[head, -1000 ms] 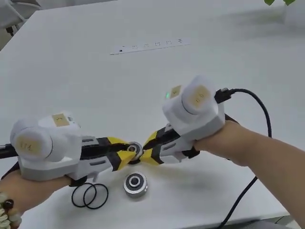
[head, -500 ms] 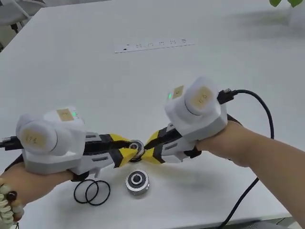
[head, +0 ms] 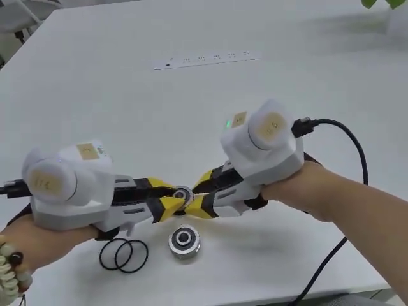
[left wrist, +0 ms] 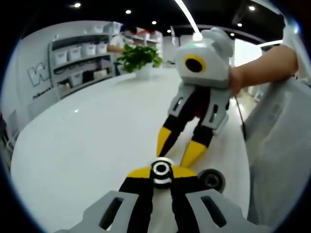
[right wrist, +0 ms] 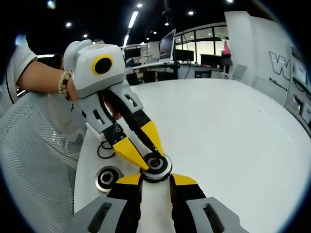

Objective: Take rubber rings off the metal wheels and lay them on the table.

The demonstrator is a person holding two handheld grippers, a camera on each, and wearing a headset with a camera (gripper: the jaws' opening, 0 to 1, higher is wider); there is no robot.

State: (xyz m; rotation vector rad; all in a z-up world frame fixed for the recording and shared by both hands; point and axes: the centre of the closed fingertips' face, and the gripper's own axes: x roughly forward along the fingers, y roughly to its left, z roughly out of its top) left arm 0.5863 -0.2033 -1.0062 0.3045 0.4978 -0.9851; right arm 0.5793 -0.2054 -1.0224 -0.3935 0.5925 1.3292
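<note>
1. Wide open white desk (head: 127,95) up to a long white power strip (head: 207,60).
2. Round silver metal wheel (head: 184,242) and two thin black rubber rings (head: 123,255) lie near the front.
3. Black cable (head: 306,125) at the right.

a long white power strip (head: 207,60) lies flat, far back in the head view. a black cable (head: 357,159) bends in a loop on the right, then drops low. green leaves (head: 373,3) peek in at the top right corner. in the left gripper view a leafy plant (left wrist: 139,57) sits in a white pot (left wrist: 144,73), near shelves (left wrist: 77,65) with white boxes. small round lights (left wrist: 128,11) shine above. in the right gripper view, screens (right wrist: 167,44) stand on far desks.
</note>
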